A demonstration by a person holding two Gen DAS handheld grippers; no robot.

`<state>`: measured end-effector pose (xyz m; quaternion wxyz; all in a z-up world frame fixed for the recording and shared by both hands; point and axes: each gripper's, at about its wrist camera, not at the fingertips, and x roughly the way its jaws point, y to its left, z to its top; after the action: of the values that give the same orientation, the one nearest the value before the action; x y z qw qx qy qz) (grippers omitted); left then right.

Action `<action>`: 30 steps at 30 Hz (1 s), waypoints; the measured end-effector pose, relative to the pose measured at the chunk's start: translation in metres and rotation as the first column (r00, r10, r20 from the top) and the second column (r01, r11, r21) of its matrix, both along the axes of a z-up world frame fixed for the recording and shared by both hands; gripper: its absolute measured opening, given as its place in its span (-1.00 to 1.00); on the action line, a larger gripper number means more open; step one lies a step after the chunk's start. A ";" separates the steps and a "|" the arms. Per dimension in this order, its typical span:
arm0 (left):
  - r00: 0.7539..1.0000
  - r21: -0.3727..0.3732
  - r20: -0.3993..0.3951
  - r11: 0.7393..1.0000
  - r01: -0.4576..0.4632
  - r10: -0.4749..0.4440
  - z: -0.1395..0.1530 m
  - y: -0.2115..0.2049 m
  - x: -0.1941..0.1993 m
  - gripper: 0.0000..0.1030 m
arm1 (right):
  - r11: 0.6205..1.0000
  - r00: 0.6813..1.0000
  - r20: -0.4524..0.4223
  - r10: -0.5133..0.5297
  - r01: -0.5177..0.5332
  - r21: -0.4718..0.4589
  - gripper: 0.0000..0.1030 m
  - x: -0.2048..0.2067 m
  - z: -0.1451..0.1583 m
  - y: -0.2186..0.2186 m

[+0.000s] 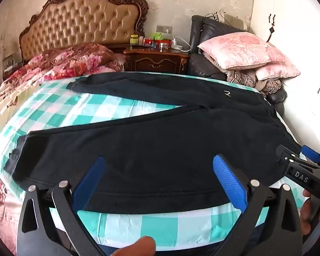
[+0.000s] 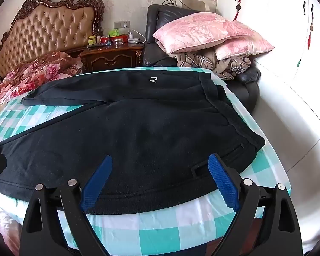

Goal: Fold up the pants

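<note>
- The dark navy fleece jogging pants are spread flat on the teal-and-white checked bed sheet, waistband to the right, legs splayed in a V to the left.
- The fabric is judged soft, thick and limp: light, easily bunched, not slippery, not fragile.
- A hold is best taken on the near outer seam, one point by the ribbed waistband and one along the near leg.
- The left gripper is held with jaws wide and empty, above the near leg's edge.
- The right gripper is likewise spread wide, holding nothing, over the hip near the pocket opening.
</note>
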<state>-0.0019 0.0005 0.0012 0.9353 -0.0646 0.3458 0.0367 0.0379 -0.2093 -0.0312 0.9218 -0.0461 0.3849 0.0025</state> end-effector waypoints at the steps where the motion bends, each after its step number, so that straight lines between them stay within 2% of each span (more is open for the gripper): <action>1: 1.000 0.007 0.000 1.000 0.000 0.000 0.000 0.001 0.000 0.97 | 1.000 1.000 -0.004 0.000 0.000 0.003 0.71 0.000 -0.001 -0.001; 5: 1.000 0.054 0.011 0.998 0.013 -0.013 0.003 -0.010 -0.003 0.97 | 1.000 1.000 -0.014 0.000 0.000 0.019 0.71 0.006 0.000 -0.008; 9: 1.000 0.027 -0.003 0.999 0.017 -0.017 0.000 -0.004 0.000 0.97 | 1.000 1.000 0.018 0.001 -0.001 0.001 0.71 -0.003 0.002 -0.005; 30: 1.000 0.025 -0.003 1.000 0.015 -0.015 -0.001 -0.009 0.002 0.97 | 1.000 1.000 0.006 0.001 -0.001 0.009 0.71 0.000 0.004 -0.001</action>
<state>0.0000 -0.0087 0.0003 0.9359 -0.0501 0.3471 0.0342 0.0382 -0.2107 -0.0276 0.9231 -0.0420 0.3822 0.0046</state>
